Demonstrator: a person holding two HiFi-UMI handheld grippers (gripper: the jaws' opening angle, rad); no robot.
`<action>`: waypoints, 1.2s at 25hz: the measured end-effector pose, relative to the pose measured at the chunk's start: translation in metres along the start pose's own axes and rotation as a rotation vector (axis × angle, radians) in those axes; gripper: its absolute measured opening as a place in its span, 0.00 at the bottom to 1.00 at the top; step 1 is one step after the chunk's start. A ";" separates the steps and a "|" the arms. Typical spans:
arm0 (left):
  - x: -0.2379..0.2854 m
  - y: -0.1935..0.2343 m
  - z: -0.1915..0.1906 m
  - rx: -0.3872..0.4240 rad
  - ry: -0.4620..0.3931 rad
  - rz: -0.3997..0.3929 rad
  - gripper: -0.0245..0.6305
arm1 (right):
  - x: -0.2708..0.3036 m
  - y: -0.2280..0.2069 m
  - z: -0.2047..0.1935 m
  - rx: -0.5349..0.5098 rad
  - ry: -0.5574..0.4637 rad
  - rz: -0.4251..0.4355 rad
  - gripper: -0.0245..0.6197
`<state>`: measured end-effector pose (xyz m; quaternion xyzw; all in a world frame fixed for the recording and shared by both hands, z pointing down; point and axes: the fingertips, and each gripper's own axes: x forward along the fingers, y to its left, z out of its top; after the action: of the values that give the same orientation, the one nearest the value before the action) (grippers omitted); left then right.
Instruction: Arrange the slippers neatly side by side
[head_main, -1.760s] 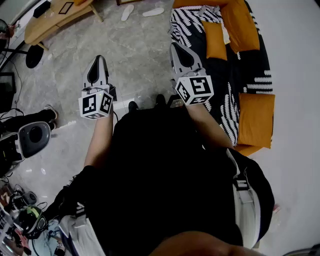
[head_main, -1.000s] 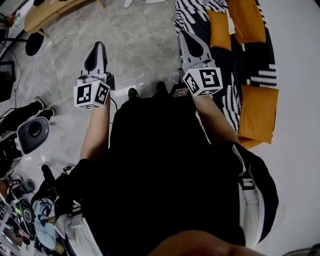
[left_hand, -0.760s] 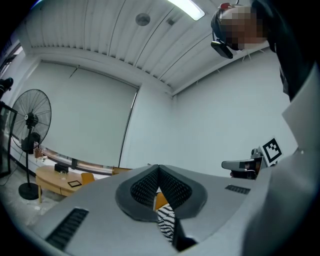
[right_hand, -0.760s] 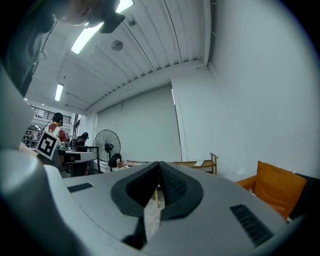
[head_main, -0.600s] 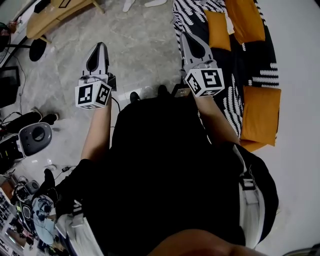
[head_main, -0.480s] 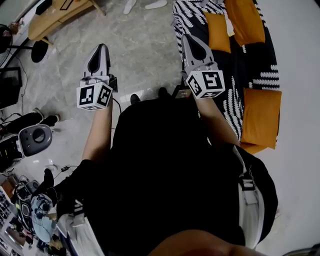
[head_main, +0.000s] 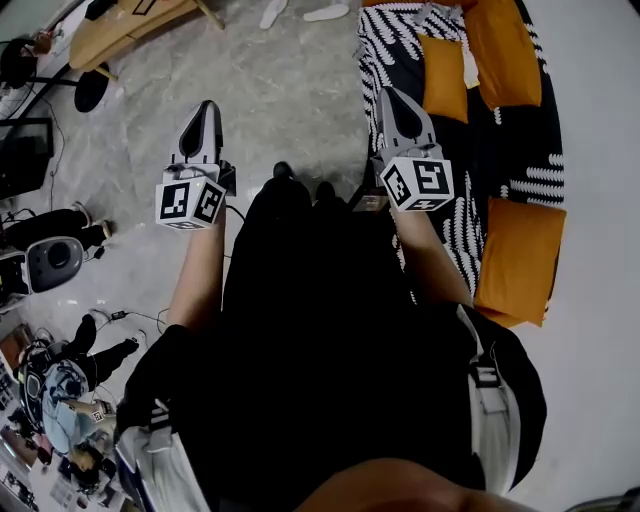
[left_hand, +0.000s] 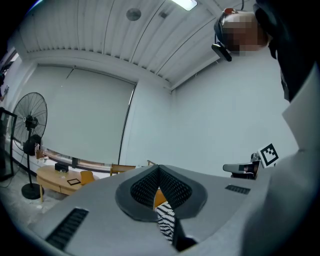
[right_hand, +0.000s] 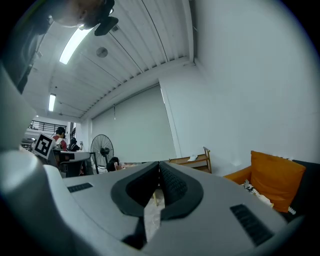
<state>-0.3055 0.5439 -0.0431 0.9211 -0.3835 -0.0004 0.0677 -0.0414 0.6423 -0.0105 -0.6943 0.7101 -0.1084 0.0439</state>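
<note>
Two white slippers (head_main: 299, 13) lie apart on the grey floor at the top edge of the head view, one angled (head_main: 272, 12), one nearly flat (head_main: 327, 12). They are far ahead of both grippers. My left gripper (head_main: 207, 109) is held at waist height, pointing forward, jaws shut with nothing between them. My right gripper (head_main: 391, 97) points forward beside the sofa, jaws also shut and empty. In the left gripper view the closed left gripper (left_hand: 158, 168) points level across the room; the right gripper view shows the right gripper (right_hand: 158, 164) the same way. No slipper shows in either gripper view.
A black-and-white patterned sofa (head_main: 495, 130) with orange cushions (head_main: 513, 245) fills the right side. A wooden table (head_main: 120, 30) stands at the far left, a fan base (head_main: 92, 88) beside it. Cables, gear and a round grey device (head_main: 52, 262) clutter the left floor.
The head view has tilted a little, so the slippers show more fully at the top edge. Both grippers stay shut and keep their forward-pointing pose, sitting slightly lower in view.
</note>
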 end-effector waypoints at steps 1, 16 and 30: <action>0.004 0.001 -0.003 -0.005 0.006 -0.001 0.06 | 0.002 -0.003 -0.001 0.001 0.004 0.000 0.09; 0.134 0.034 -0.023 -0.063 0.013 -0.042 0.06 | 0.122 -0.058 0.008 -0.025 0.020 0.008 0.09; 0.301 0.141 -0.004 -0.134 -0.028 -0.075 0.06 | 0.299 -0.082 0.050 -0.093 0.041 0.021 0.09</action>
<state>-0.1925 0.2335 -0.0062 0.9281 -0.3487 -0.0417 0.1238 0.0394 0.3386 -0.0155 -0.6858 0.7223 -0.0893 -0.0018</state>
